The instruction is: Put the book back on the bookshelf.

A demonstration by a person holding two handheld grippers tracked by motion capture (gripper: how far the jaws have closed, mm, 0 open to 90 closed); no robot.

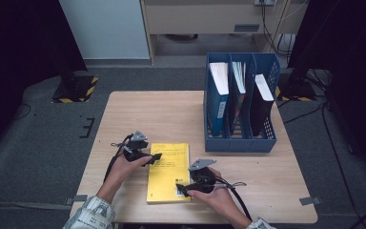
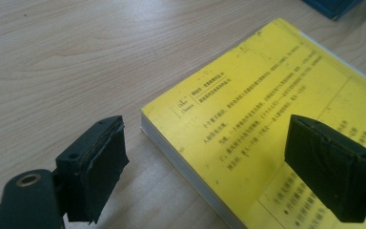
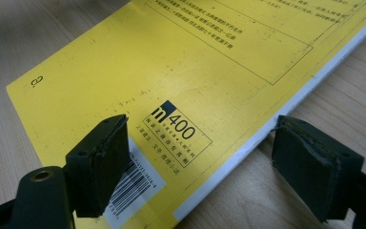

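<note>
A yellow book [image 1: 167, 168] lies flat on the wooden table [image 1: 171, 112], back cover up, with a barcode label [image 3: 132, 187] near one corner. My left gripper [image 1: 153, 158] is at the book's far left corner, open; in the left gripper view one pad [image 2: 97, 167] hovers over bare wood and the other sits above the yellow book [image 2: 267, 105]. My right gripper [image 1: 181, 190] is open at the near right edge. One of its pads [image 3: 100, 164] is over the yellow book [image 3: 138, 67], the other beside the white page edge. Neither grips it.
A blue three-slot file holder [image 1: 240, 140] stands at the table's back right, holding a few upright books. Bare wood lies left of and behind the yellow book. The person's forearms come in from the near edge. Dark stands flank the table on the floor.
</note>
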